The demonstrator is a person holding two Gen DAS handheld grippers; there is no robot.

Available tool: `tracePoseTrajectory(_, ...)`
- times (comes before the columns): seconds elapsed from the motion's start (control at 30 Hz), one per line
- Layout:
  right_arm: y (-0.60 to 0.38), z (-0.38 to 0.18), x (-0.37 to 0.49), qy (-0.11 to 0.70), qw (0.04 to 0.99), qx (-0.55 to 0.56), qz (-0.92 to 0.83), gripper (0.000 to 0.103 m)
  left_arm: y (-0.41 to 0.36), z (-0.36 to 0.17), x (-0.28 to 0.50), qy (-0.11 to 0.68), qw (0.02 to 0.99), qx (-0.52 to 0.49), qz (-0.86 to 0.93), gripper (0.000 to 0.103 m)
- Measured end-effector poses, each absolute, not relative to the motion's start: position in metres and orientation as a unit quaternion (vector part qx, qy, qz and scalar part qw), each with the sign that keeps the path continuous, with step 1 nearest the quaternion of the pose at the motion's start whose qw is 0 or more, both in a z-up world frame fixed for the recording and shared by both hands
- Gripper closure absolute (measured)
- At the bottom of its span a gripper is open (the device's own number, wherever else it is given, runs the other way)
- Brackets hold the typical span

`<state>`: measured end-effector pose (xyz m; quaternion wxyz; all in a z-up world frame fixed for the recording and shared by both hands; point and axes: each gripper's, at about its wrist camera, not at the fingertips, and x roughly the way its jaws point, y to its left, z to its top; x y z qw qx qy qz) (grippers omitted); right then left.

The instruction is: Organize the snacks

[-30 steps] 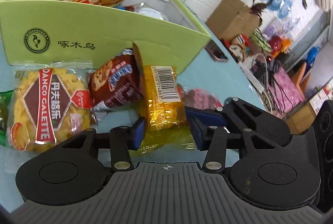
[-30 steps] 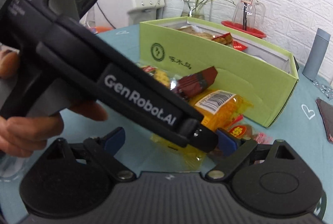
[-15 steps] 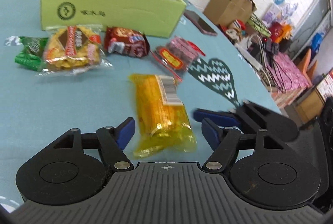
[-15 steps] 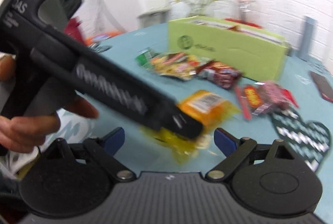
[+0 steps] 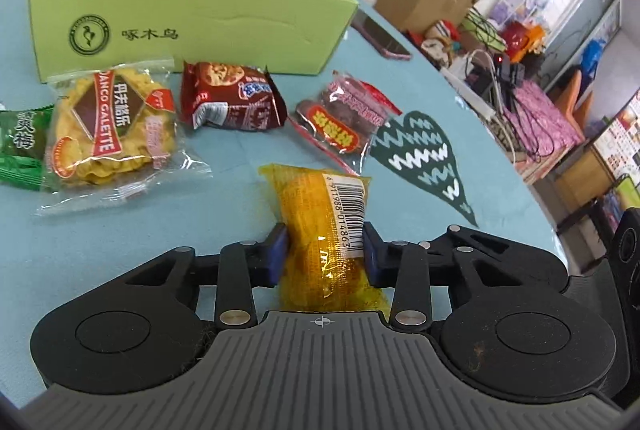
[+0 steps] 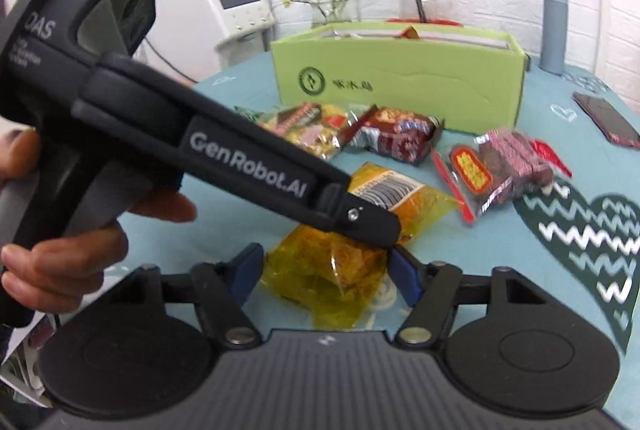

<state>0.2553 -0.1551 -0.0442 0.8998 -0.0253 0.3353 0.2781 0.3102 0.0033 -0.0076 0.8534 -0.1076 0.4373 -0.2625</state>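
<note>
Snack: yellow packet (image 5: 322,230), barcode up, lies on my teal worktop (image 5: 120,250), well short of the green box (image 5: 192,26).
Left gripper (image 5: 324,250): jaws just closed, pinching the packet.
Right gripper (image 6: 324,270): jaws just closed inward, pads flanking the packet's crumpled end; contact unclear.
Neighbours: other wrapped snacks (image 5: 232,98) beside the box.

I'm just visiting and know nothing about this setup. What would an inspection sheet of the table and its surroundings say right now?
Surface: round teal tablecloth with dark heart print.
Job's things: yellow barcoded snack packet; open green cardboard box holding snacks; galette, brown cookie, red and green packets loose before it.
Clutter: phone, grey tumbler.
Grippers: left gripper has just closed on the yellow packet; right gripper closing, pads beside its other end.
Cables: tangle on a side shelf.
Surroundings: white brick wall, cardboard carton.
</note>
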Motion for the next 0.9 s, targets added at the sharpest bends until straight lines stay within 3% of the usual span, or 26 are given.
tracePoseTrajectory(0.2, -0.150, -0.002, 0.284, 0.276, 0.913, -0.061, 0.295, 0.034, 0.011, 0.039, 0.324, 0.376, 0.882, -0.115, -0.258, 0.086)
tracePoseTrajectory(0.5, -0.132, 0.037, 0.428, 0.247, 0.915, -0.110, 0.300, 0.034, 0.015, 0.091, 0.456, 0.339, 0.908, -0.120, -0.214, 0.085)
tracePoseTrajectory(0.73, -0.132, 0.004, 0.521, 0.332, 0.888, -0.101, 0.301, 0.034, 0.003, 0.048, 0.549, 0.387, 0.896, -0.109, -0.189, 0.086)
tracePoseTrajectory(0.9, -0.141, -0.009, 0.531, 0.337, 0.885, -0.061, 0.314, 0.023, -0.002, 0.028, 0.546, 0.365, 0.909, -0.084, -0.182, 0.067)
